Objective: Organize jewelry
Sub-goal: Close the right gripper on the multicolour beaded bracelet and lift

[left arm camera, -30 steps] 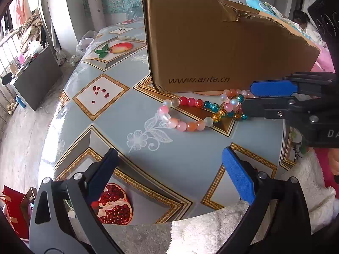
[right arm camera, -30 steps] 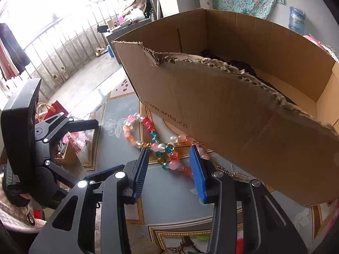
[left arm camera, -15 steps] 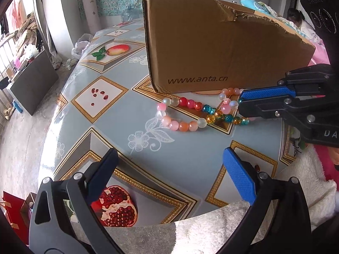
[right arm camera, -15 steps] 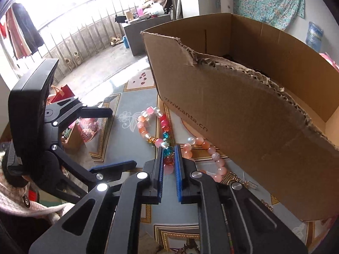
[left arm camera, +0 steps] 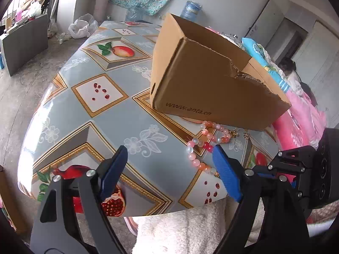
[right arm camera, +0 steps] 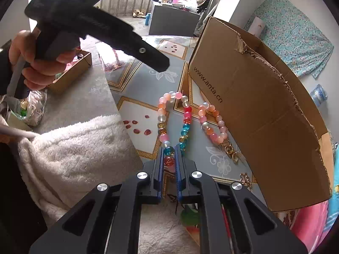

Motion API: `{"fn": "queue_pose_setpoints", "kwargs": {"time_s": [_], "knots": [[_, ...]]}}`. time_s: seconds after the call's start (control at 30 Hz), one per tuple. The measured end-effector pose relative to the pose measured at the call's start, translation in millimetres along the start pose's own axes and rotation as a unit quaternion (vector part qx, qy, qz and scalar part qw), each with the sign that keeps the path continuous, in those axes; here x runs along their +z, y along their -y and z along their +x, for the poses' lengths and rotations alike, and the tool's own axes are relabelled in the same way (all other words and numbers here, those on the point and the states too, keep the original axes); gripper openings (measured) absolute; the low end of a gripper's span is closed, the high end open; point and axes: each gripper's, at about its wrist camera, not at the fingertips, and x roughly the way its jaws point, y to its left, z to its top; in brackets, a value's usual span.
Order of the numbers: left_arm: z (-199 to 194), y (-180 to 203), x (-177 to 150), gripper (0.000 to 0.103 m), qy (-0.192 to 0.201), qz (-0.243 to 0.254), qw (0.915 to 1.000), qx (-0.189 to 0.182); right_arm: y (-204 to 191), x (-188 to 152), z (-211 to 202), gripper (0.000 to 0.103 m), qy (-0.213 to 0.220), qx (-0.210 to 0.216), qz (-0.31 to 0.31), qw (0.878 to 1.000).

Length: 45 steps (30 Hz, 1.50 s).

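A strand of pink, orange, red, teal and amber beads (right arm camera: 186, 114) lies on the patterned tablecloth (right arm camera: 139, 84) in front of an open cardboard box (right arm camera: 264, 110). My right gripper (right arm camera: 170, 151) is shut on a teal and a red bead at the strand's near end. A pink-orange bead bracelet (right arm camera: 211, 114) and small gold pieces (right arm camera: 232, 153) lie against the box. My left gripper (left arm camera: 169, 150) hangs above the table's near edge, jaws closing with nothing pressed between them. The strand (left arm camera: 193, 156) runs beside its right finger (left arm camera: 224, 169).
White fleecy fabric (left arm camera: 180, 228) lies along the table's near edge. The box (left arm camera: 211, 93) stands just behind the jewelry. A small cardboard carton (right arm camera: 72, 72) sits on the floor at left. A person (left arm camera: 290, 67) sits far right beside pink bedding.
My right gripper has shut on the strand's beads and rolled, drawing the strand toward the near edge. The left gripper has lifted and turned, and its jaws stand narrower.
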Motion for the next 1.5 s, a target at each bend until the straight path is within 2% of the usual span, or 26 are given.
{"fn": "queue_pose_setpoints", "kwargs": {"time_s": [0.17,0.23,0.33,0.43,0.53,0.63,0.7,0.8,0.97,1.1,1.17,1.23,1.5], "knots": [[20.0,28.3,2.1,0.051,-0.025,0.034,0.9991,-0.007,-3.5,-10.4,-3.7,0.010,0.005,-0.008,0.012,1.000],[27.4,40.0,2.3,0.047,-0.034,0.054,0.9980,-0.004,-2.3,-15.3,-6.1,0.010,0.011,-0.007,0.021,1.000],[38.6,54.7,2.0,0.040,-0.045,0.083,0.9954,0.014,-1.0,-20.8,-8.5,0.010,0.019,-0.007,0.028,0.999],[50.4,63.2,0.2,0.028,-0.063,0.099,0.9926,0.033,3.7,-26.6,-9.1,0.010,0.023,-0.010,0.041,0.999],[53.1,69.7,-3.6,0.025,-0.061,0.113,0.9908,0.043,15.6,-31.5,-9.5,0.010,0.026,-0.013,0.068,0.997],[53.7,75.1,-6.9,0.023,-0.064,0.122,0.9892,0.050,29.2,-41.2,-14.2,0.013,0.031,0.008,0.115,0.993],[53.3,79.3,-10.2,0.022,-0.067,0.128,0.9882,0.052,43.0,-49.0,-18.2,0.015,0.040,0.036,0.160,0.986],[53.3,88.2,-15.6,0.022,-0.065,0.148,0.9843,0.070,62.0,-66.8,-26.2,0.017,0.050,0.085,0.238,0.966],[55.9,103.6,-22.7,0.022,-0.063,0.182,0.9769,0.092,84.4,-99.8,-33.4,0.019,0.065,0.136,0.358,0.921],[57.7,113.1,-26.6,0.022,-0.066,0.198,0.9742,0.086,92.4,-115.4,-26.0,0.019,0.064,0.159,0.433,0.885],[58.3,117.2,-27.8,0.022,-0.070,0.199,0.9745,0.078,96.2,-115.1,-16.9,0.019,0.065,0.176,0.451,0.872],[58.2,121.0,-29.8,0.022,-0.073,0.198,0.9750,0.069,92.7,-108.4,-10.4,0.019,0.061,0.187,0.456,0.868],[58.4,128.6,-36.1,0.022,-0.071,0.203,0.9745,0.064,86.7,-86.2,4.7,0.019,0.049,0.166,0.447,0.878]]}}
